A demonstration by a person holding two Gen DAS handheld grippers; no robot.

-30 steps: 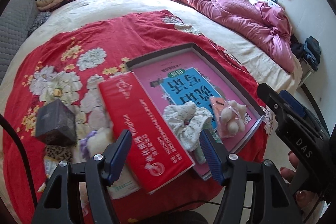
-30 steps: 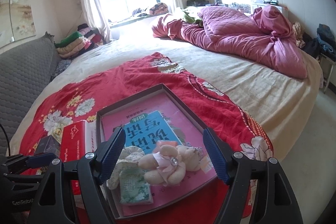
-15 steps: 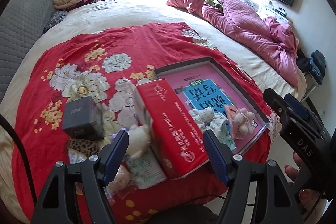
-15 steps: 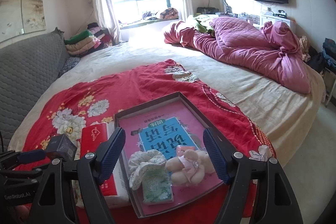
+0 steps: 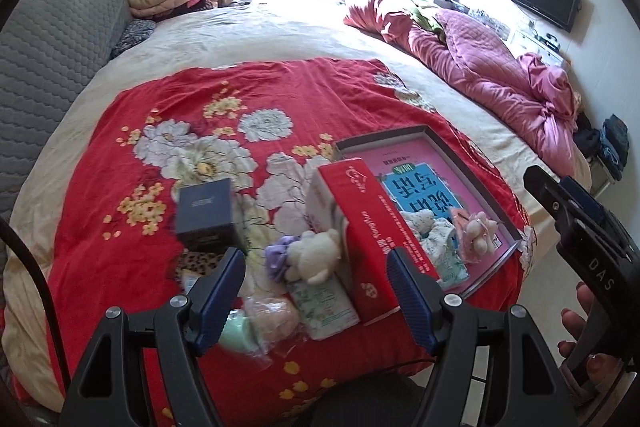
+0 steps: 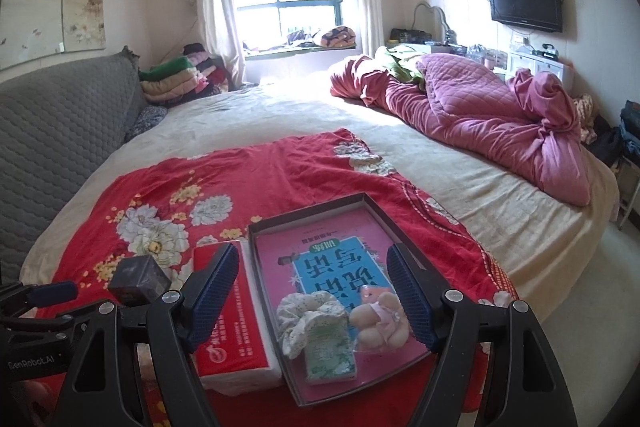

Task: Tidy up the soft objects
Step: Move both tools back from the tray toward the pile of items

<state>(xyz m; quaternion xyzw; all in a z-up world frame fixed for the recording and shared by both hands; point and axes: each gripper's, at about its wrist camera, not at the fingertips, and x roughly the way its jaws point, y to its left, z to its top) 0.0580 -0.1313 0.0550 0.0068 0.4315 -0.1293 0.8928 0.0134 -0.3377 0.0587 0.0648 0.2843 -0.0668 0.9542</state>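
The shallow tray [image 6: 404,227] sits low and centre in the right wrist view on the red floral blanket [image 6: 280,167], holding three soft things: a frilly white scrunchie [image 6: 308,311], a green tissue pack [image 6: 330,355] and a pink plush piece [image 6: 380,315]. Just left of it lies one red tissue box [image 6: 228,339]. In the left wrist view, one white plush toy [image 5: 314,253], one purple scrunchie [image 5: 278,255] and one dark box [image 5: 206,211] lie loose. The left gripper [image 5: 316,291] has just been opening, jaws wide, nothing between them. The right gripper [image 6: 310,291] also stands released and empty
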